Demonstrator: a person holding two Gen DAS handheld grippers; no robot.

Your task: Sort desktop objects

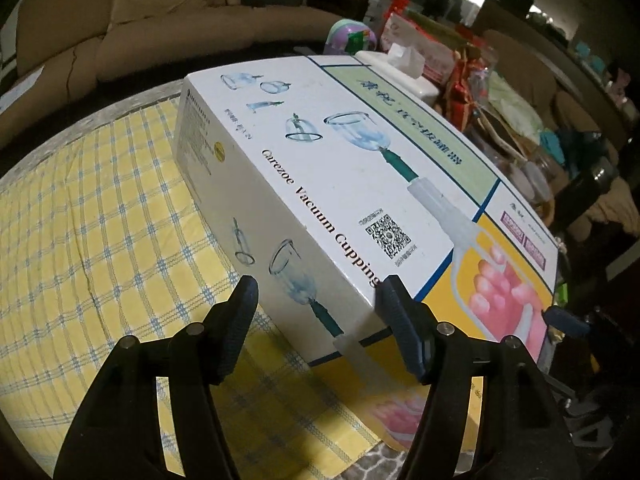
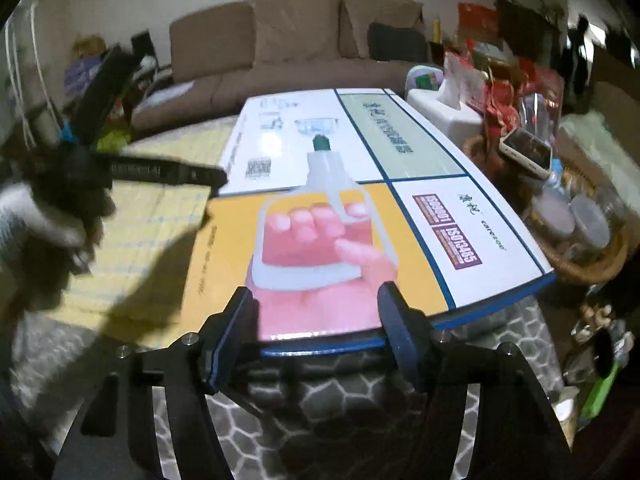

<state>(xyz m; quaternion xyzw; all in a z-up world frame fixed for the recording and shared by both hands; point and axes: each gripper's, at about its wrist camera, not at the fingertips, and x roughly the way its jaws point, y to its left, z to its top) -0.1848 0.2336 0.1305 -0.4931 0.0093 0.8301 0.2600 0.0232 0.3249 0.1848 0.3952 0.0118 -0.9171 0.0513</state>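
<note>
A large flat white box (image 1: 340, 140) printed "Carezoe Vacuum Cupping" lies on the table, partly on a yellow checked cloth (image 1: 100, 220). My left gripper (image 1: 318, 300) hangs over the box's long left edge. Its jaws stand apart: one fingertip is low by the side face and the other is at the top edge, with no visible clamp. My right gripper (image 2: 316, 304) is at the near end of the box (image 2: 420, 152), open, with the near left corner and its printed hand picture between the fingers. A blurred black part of the left tool (image 2: 160, 172) crosses that view.
A white tissue box (image 2: 444, 108) stands behind the big box. To the right are a phone (image 2: 524, 152), red packaging and a wicker basket (image 2: 592, 264) of jars. A brown sofa (image 1: 120, 20) is beyond the table. The hexagon-patterned tabletop (image 2: 340, 400) shows below the box's near end.
</note>
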